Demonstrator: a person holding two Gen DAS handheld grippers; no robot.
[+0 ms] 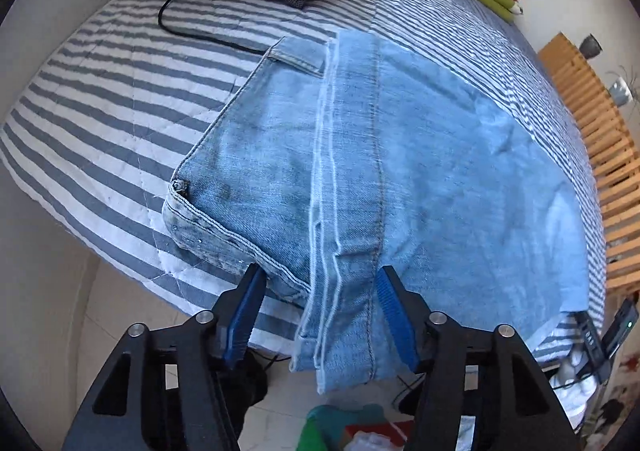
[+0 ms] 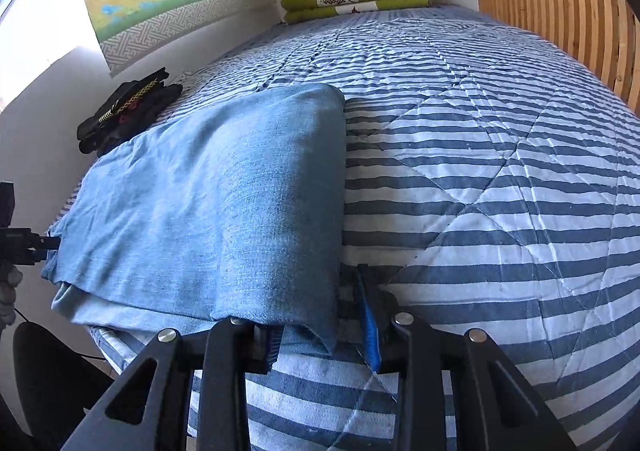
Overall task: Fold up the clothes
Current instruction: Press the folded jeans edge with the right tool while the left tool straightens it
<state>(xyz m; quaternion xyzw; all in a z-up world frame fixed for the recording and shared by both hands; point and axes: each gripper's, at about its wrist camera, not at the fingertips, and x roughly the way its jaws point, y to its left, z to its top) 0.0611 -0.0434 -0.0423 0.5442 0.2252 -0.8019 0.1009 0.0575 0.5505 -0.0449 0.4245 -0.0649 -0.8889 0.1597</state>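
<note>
Jeans (image 1: 400,155) lie folded on the near edge of the striped bed (image 1: 100,99), your left gripper (image 1: 320,315) standing apart around the hanging leg hems without pinching, your right gripper (image 2: 320,335) part-closed at the fold's near right corner, grip I cannot tell.
</note>
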